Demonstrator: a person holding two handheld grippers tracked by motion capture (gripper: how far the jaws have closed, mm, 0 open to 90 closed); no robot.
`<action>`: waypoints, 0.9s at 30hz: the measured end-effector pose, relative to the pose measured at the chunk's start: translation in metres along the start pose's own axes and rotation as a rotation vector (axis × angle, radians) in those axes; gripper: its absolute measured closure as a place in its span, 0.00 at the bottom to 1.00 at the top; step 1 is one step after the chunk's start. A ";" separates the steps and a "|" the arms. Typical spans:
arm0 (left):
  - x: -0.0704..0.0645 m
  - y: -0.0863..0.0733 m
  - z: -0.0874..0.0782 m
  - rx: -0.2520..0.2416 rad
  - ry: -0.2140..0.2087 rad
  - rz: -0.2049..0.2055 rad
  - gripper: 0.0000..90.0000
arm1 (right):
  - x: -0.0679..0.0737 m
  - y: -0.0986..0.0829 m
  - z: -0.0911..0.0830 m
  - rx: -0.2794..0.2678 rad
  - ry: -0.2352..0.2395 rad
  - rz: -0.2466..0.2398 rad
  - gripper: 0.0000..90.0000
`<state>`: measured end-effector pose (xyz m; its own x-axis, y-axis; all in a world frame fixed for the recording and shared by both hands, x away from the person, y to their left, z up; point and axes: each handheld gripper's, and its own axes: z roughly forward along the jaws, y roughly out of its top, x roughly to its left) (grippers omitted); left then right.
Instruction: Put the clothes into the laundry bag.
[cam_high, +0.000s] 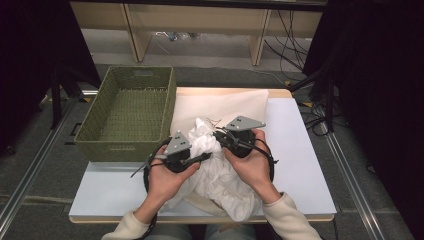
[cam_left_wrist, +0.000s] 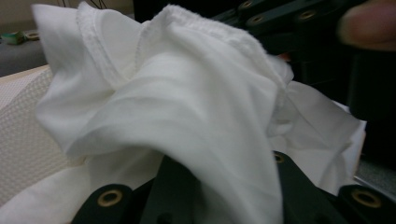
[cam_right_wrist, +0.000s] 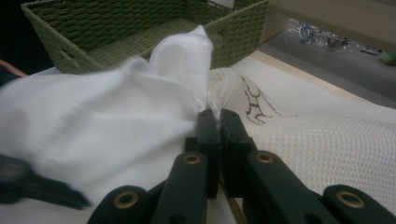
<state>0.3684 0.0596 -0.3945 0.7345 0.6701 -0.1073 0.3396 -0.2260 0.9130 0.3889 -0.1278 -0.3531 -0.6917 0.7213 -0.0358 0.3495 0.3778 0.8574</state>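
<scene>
Cloth (cam_high: 210, 160) is bunched on the counter (cam_high: 300, 165) between both hand-held grippers, right of the basket (cam_high: 130, 112). Right hand-held gripper (cam_right_wrist: 215, 122) is clamped on a fold; left hand-held gripper (cam_high: 197, 159) is draped by cloth, grip cannot be told.

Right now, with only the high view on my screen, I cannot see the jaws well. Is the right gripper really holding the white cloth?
Observer: Yes. In the right gripper view, the right gripper has its jaws shut on a thin edge of the white cloth.
Operator: And the other one?
Observer: In the left gripper view, the cloth drapes over the left gripper and hides the jaw tips, so I cannot tell whether it is shut.
Operator: What lies under the white cloth?
Observer: A cream waffle-textured cloth with brown stitching on it, spread flat beneath.
</scene>
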 end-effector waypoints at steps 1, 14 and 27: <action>0.002 -0.001 0.005 0.006 0.011 0.010 0.89 | 0.000 0.000 0.000 0.000 0.005 0.000 0.99; 0.021 -0.016 0.034 0.084 0.079 0.038 0.70 | -0.001 -0.002 0.005 0.013 0.016 0.007 0.98; 0.012 -0.022 -0.044 0.073 0.029 0.080 0.31 | -0.004 -0.002 0.004 0.001 0.003 -0.006 0.98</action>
<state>0.3441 0.1032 -0.3984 0.7442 0.6676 -0.0225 0.3227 -0.3299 0.8871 0.3933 -0.1290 -0.3565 -0.6953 0.7177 -0.0393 0.3465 0.3826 0.8565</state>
